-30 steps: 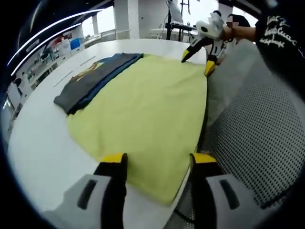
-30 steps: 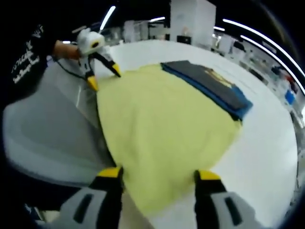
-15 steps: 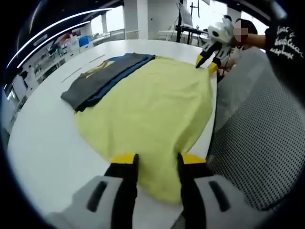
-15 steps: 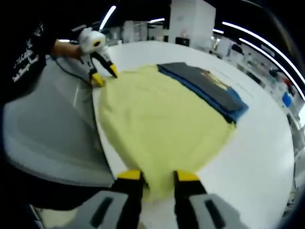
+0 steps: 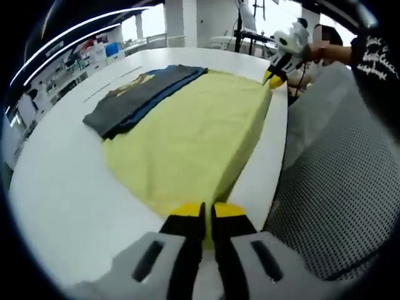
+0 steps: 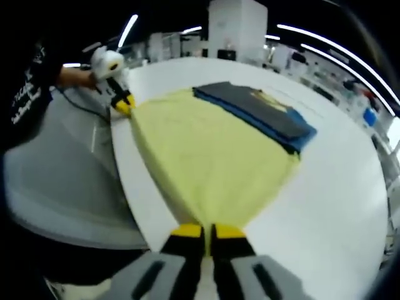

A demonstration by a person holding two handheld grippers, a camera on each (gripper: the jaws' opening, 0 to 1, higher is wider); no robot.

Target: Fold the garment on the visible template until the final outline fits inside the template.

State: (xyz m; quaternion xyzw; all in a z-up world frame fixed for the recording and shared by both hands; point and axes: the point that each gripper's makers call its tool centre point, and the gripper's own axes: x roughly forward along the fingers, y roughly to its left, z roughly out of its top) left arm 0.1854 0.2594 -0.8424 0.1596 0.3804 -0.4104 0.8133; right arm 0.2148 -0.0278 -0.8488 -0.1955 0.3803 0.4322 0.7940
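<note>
Both grippers, left gripper [image 5: 204,215] and right gripper [image 6: 207,232], have jaws closed on the yellow garment [image 5: 194,131] corners at the desk [image 5: 62,181] edge, ready to fold.

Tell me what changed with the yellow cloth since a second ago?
Both grippers' jaws closed: the left gripper and right gripper each pinched a corner of the yellow fabric garment and drew its near edge taut off the white table. The folded dark grey and blue clothes stayed put.

Bright ceiling light strips [image 6: 325,47] curve above a white pillar [image 6: 234,28] and windows [image 5: 150,22].
</note>
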